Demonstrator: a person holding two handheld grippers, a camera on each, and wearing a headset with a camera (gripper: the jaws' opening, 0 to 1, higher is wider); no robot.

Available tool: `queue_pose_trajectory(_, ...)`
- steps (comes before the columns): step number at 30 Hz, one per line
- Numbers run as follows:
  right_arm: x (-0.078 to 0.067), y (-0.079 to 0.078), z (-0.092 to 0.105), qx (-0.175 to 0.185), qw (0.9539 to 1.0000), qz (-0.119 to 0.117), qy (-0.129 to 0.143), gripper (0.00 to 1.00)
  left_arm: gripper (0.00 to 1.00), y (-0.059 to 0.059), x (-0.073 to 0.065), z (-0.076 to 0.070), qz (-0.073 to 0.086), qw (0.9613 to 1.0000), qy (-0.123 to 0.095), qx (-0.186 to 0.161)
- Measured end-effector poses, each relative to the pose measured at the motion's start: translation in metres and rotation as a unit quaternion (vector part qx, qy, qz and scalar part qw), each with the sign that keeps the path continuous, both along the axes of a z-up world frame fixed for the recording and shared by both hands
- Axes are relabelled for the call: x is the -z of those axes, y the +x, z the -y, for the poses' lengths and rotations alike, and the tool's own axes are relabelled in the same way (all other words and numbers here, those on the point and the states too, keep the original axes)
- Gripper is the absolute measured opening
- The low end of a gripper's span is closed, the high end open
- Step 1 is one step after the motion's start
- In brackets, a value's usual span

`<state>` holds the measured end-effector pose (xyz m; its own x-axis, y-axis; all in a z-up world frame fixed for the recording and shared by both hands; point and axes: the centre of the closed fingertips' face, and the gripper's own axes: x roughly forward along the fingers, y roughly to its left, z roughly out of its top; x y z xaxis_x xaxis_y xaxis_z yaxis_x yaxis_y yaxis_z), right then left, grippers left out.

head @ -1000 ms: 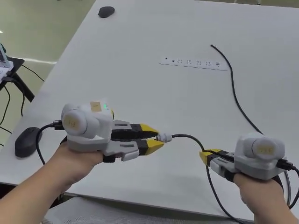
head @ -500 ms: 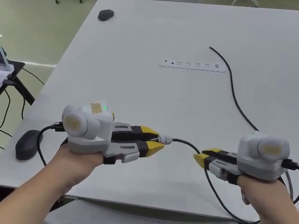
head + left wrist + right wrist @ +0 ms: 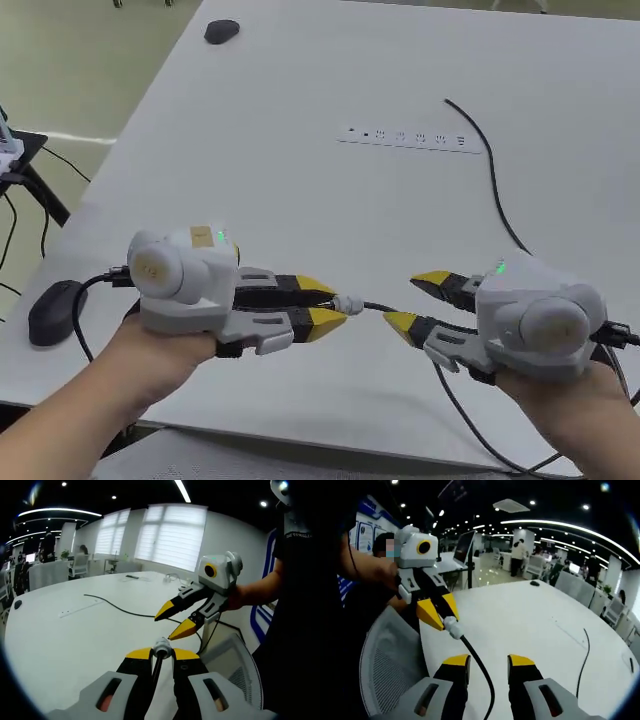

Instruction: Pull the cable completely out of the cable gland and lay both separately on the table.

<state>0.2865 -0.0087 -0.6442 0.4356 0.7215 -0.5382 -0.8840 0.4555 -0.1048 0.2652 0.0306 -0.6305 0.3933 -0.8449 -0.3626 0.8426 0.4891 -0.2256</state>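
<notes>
on the left, the left gripper (image 3: 335,303) is clamped on the cable gland (image 3: 349,303), held above the table's (image 3: 300,170) near edge with the cable (image 3: 376,307) threaded through it, so the pull-out and both lay-downs look undone. to the right, the right gripper (image 3: 402,300), shut on the cable a second ago, now gapes wide around it, closer to the gland.

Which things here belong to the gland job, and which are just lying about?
Job: cable gland, clamped in the left gripper; black cable, running between the jaws of the open right gripper.
Lying about: power strip; computer mouse, far corner.
</notes>
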Motion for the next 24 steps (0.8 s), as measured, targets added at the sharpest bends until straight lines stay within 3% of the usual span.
queue_pose_trajectory(5,0.006,-0.003,-0.014,-0.022,0.9996,0.002,-0.015,0.24,0.15,0.002,-0.001,0.001,-0.001,1.0,-0.001,0.002)
queue_pose_trajectory(7,0.01,-0.005,-0.017,-0.048,0.9972,0.028,-0.049,0.24,0.15,0.002,-0.001,0.001,-0.002,1.0,-0.001,0.003)
queue_pose_trajectory(11,0.013,-0.008,-0.023,-0.068,0.9943,0.049,-0.066,0.12,0.15,0.002,0.001,0.002,-0.004,1.0,-0.001,0.003)
queue_pose_trajectory(17,0.016,-0.01,-0.025,-0.075,0.9925,0.057,-0.078,0.02,0.15,0.002,0.004,0.003,-0.011,0.9999,-0.001,0.005)
queue_pose_trajectory(24,0.014,-0.01,-0.026,-0.084,0.99,0.077,-0.084,0.01,0.15,0.003,0.004,0.006,-0.012,0.9999,-0.002,0.006)
